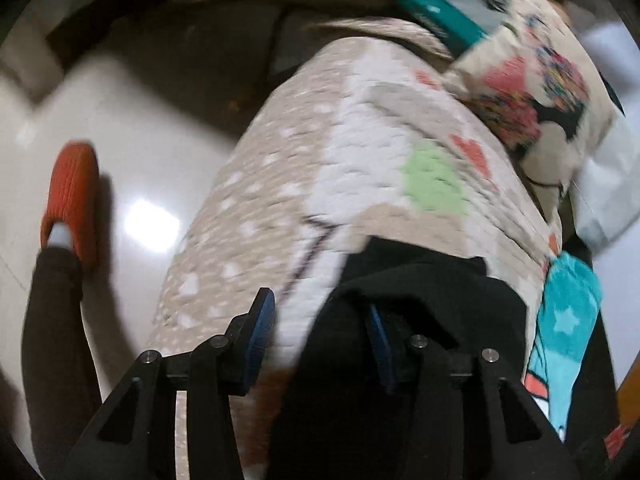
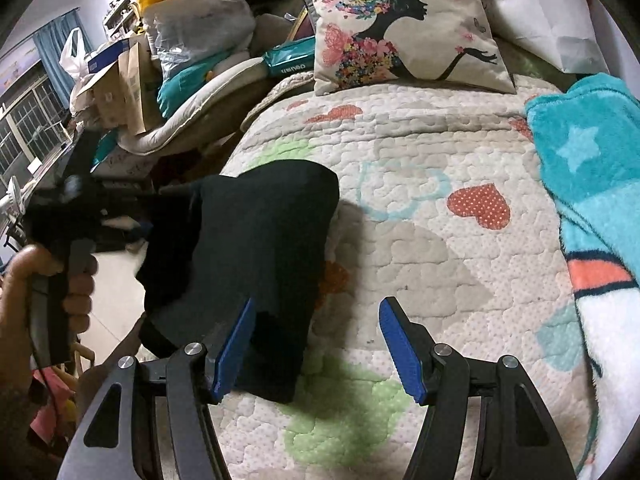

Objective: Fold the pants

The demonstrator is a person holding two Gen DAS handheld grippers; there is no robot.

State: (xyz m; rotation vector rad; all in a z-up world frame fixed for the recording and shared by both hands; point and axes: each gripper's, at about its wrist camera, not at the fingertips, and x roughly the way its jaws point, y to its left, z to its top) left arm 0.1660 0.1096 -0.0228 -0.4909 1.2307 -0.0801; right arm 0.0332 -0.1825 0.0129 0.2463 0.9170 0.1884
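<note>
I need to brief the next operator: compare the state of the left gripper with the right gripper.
The left gripper has the black pants draped over one finger; its jaws stand apart. The right gripper is open with only the quilt between its fingers, beside the pants. The left wrist view is blurred, the right sharp. Both have blue pads.
</note>
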